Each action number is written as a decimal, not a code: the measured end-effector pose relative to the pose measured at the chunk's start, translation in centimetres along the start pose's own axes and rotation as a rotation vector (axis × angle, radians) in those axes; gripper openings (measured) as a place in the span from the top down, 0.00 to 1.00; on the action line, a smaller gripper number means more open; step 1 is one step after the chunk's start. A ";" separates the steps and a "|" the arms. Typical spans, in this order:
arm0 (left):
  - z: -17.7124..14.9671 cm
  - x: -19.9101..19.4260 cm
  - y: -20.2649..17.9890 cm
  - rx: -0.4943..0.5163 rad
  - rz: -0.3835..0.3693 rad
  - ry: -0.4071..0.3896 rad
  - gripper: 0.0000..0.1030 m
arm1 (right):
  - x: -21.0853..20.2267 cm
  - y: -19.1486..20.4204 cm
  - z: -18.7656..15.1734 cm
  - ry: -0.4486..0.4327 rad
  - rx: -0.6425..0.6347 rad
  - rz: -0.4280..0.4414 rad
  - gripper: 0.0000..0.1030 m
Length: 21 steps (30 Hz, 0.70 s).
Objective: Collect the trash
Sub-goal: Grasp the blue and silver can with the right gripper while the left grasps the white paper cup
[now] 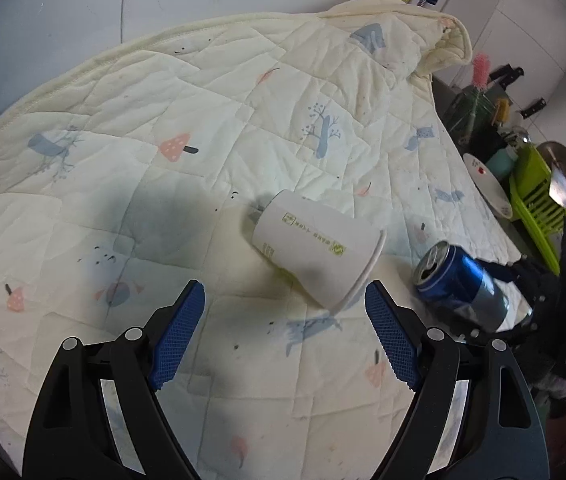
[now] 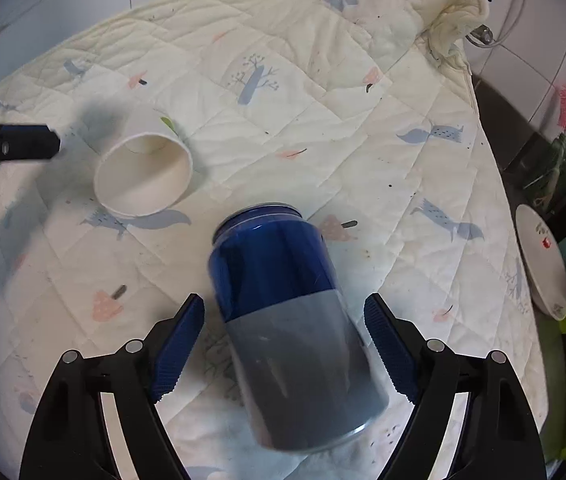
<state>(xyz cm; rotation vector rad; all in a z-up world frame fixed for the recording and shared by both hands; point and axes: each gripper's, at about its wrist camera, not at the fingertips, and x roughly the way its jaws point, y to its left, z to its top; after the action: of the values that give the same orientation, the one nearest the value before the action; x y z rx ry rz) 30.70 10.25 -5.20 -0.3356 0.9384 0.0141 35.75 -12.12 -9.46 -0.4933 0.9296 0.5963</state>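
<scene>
A white paper cup lies on its side on the quilted cream cloth, just ahead of my open, empty left gripper. It also shows in the right wrist view, mouth toward the camera. A blue and grey drink can lies between the open fingers of my right gripper; neither pad touches it. In the left wrist view the can lies right of the cup, with the right gripper behind it. A left fingertip shows at the far left of the right wrist view.
The cloth has a bunched corner at the back right. To the right stand a white plate, a green dish rack with a metal bowl, a pink brush and knives on the wall. White tiles lie behind.
</scene>
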 end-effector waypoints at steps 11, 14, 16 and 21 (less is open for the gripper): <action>2.8 3.2 0.1 -0.185 -0.013 0.036 0.13 | 1.1 -0.4 -0.4 0.012 -0.002 0.000 0.33; 3.2 3.7 0.0 -0.216 -0.005 0.038 0.11 | 0.6 -0.7 -0.8 0.007 0.028 0.005 0.34; 3.3 4.4 0.1 -0.252 -0.012 0.052 0.11 | 0.1 -0.9 -1.4 0.001 0.048 0.008 0.35; 3.4 6.1 0.6 -0.343 -0.038 0.081 0.11 | -1.4 -1.7 -3.1 -0.017 0.110 0.019 0.36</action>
<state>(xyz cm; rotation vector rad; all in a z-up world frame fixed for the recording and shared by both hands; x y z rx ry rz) 36.95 10.96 -8.30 -0.6750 1.0104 0.1282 34.41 -15.62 -9.65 -0.3802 0.9465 0.5626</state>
